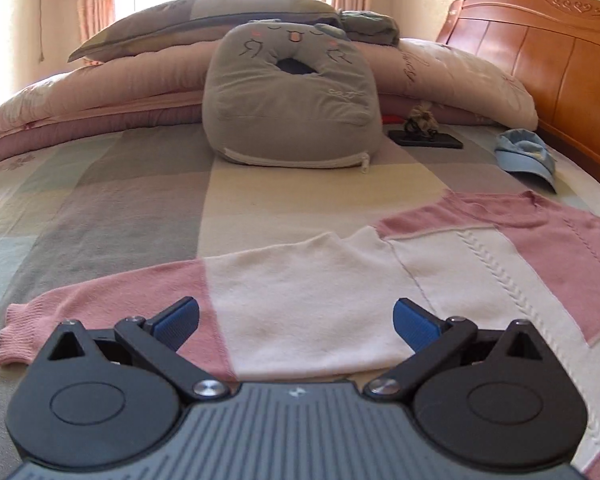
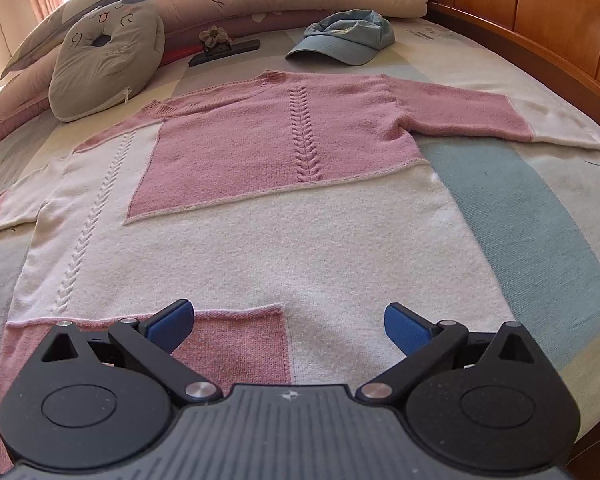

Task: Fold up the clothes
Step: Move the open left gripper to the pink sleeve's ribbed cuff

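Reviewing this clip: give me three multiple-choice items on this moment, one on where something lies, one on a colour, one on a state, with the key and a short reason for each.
1. Where does the cap lie?
A. On the bed beyond the sweater's neckline
B. On top of the cat cushion
C. On the sweater's hem

2. What colours is the sweater?
A. Grey and black
B. Pink and white
C. Solid blue

3. How are the two claws?
A. Both shut on the sweater
B. Left shut, right open
C. Both open, holding nothing

Key:
1 A: the cap sits on the bedspread past the collar, apart from the cat cushion.
2 B: pink and white knit blocks show.
3 C: the left claw and right claw both show spread blue pads with nothing between them.
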Available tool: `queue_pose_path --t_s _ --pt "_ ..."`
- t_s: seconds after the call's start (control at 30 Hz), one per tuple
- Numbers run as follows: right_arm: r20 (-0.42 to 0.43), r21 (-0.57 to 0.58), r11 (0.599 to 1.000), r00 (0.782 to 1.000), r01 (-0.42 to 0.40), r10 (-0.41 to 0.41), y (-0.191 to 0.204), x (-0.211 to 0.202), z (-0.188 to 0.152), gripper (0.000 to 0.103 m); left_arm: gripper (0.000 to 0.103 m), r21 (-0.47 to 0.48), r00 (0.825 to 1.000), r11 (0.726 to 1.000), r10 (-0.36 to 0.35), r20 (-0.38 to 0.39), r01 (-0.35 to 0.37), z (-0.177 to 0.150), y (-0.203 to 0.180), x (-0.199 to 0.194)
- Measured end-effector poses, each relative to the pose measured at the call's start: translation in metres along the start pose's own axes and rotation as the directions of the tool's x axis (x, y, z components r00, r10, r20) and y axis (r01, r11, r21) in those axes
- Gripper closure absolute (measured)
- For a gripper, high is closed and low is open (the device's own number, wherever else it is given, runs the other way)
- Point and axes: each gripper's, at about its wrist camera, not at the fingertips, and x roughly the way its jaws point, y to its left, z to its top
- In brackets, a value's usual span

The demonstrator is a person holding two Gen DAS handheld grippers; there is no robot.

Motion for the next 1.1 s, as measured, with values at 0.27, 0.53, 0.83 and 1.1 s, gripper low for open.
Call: queue_pose_path --t_s 0.27,0.53,0.83,1.1 --pt "0.028 -0.037 0.999 1.0 -0.01 0.011 0.017 -0.013 0.004 0.0 0.001 -0.111 0.994 0.991 0.069 -0.086 -0.078 -0.024 0.05 0.04" --pt "0.036 0.002 1.0 0.999 -0.031 0.031 0.018 -0.014 0.004 0.0 0.001 -0.129 0.998 0.991 0.04 -0.042 -0.045 -0.047 0.07 -0.006" --pt "0.067 -0.03 0.996 0.994 -0.084 0.086 0.037 -0.023 0.007 0.0 0.001 -0.212 1.0 0.977 0.016 -0.023 -0.021 -0.061 0.103 -0.004" --pt "0.071 0.014 0.998 0.996 -0.062 0.061 0.031 -0.023 0.007 0.0 0.001 -0.222 1.0 0.975 0.02 0.005 -0.018 -0.049 0.107 0.015"
